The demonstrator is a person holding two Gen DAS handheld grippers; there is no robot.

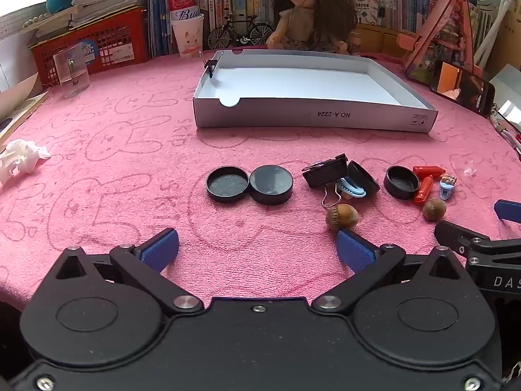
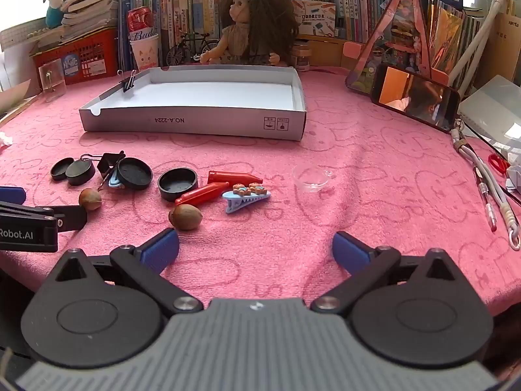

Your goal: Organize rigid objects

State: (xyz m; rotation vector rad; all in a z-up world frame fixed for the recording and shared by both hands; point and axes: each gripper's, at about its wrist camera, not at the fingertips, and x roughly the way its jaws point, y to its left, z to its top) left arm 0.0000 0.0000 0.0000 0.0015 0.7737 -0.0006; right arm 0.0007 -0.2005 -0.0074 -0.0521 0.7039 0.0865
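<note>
Small items lie on the pink towel in front of a shallow white box (image 1: pixel 312 119) (image 2: pixel 195 127). Two black caps (image 1: pixel 227 183) (image 1: pixel 271 184) lie side by side, then a black binder clip (image 1: pixel 325 171) on a light blue hair clip (image 1: pixel 351 190), more black caps (image 1: pixel 401 181) (image 2: pixel 178 183), red tubes (image 2: pixel 234 177) (image 1: pixel 423 189), two nuts (image 1: pixel 342 216) (image 2: pixel 185 216) and a blue hair clip with bears (image 2: pixel 246 197). A small binder clip (image 2: pixel 128 81) sits on the box rim. My left gripper (image 1: pixel 257 249) is open and empty near the caps. My right gripper (image 2: pixel 255 249) is open and empty beside the nut.
A clear plastic lid (image 2: pixel 311 177) lies right of the items. A phone (image 2: pixel 416 97), cables and a pen (image 2: pixel 485 195) are at the right. A doll (image 2: pixel 250 22), books, a red basket (image 1: pixel 94 45), a clear cup (image 1: pixel 71 73) and crumpled tissue (image 1: pixel 22 159) ring the towel.
</note>
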